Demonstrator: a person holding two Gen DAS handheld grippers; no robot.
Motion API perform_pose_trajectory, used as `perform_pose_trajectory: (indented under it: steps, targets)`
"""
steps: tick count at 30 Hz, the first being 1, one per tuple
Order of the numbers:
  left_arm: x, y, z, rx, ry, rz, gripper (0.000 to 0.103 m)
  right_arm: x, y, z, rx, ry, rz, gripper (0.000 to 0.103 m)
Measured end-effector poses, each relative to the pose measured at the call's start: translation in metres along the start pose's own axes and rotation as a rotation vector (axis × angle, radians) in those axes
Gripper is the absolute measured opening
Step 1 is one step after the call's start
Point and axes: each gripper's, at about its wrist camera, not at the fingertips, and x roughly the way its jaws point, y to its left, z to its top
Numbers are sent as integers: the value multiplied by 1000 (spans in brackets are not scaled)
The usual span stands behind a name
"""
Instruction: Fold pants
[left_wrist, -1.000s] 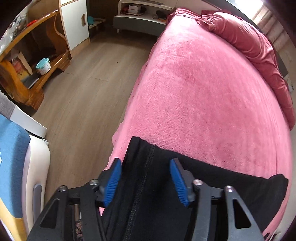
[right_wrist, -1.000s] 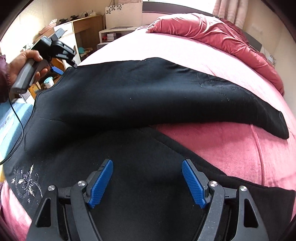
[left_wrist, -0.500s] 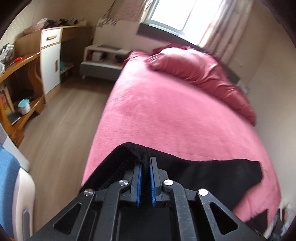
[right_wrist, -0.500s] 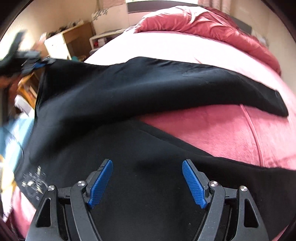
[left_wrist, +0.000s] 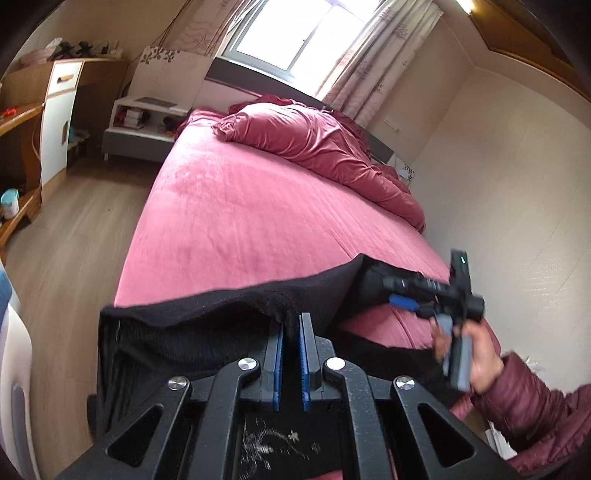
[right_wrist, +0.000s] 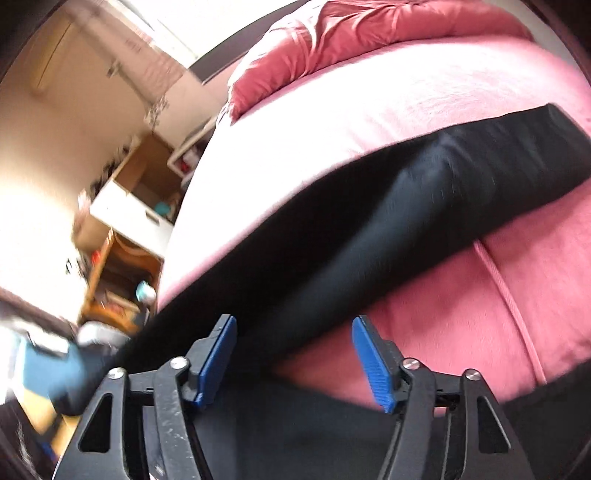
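A: Pinching a raised edge of the black pants (left_wrist: 207, 314), the left gripper (left_wrist: 290, 354) has its blue fingers (left_wrist: 305, 354) pressed nearly together on the cloth; the garment lies across the foot of the pink bed (left_wrist: 236, 221).

B: And the right gripper (right_wrist: 295, 360)?

A: Its fingers are spread, empty, above one dark leg; a strip of bed shows between the two legs.

B: Progress?

A: Early, by appearance; the legs are not yet stacked; lengthwise and crosswise folds seemingly remain.

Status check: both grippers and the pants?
Left gripper shut on black pants, edge lifted. Right gripper open over pants. Nothing in the way on pink bed.
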Motion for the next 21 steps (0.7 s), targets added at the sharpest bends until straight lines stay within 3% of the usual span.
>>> perform_pose_trajectory:
  steps: [7, 10, 12, 14, 19, 21]
  targets:
    - [-7, 4, -21, -32, 26, -15, 7, 35, -16, 62, 151, -10, -14, 56]
    - [-6, 10, -16, -53, 24, -21, 7, 54, -21, 76, 166, 3, -75, 41]
    - [-5, 15, -8, -68, 15, -29, 7, 66, -30, 82, 176, 42, -118, 24]
    - [1, 18, 8, -51, 6, -4, 7, 73, -35, 85, 174, 54, -128, 12]
    - [19, 41, 68, -32, -15, 93, 7, 55, -33, 87, 137, 22, -91, 8]
    - [30, 57, 101, -54, -21, 138, 7, 26, -28, 87, 123, -12, -46, 8]
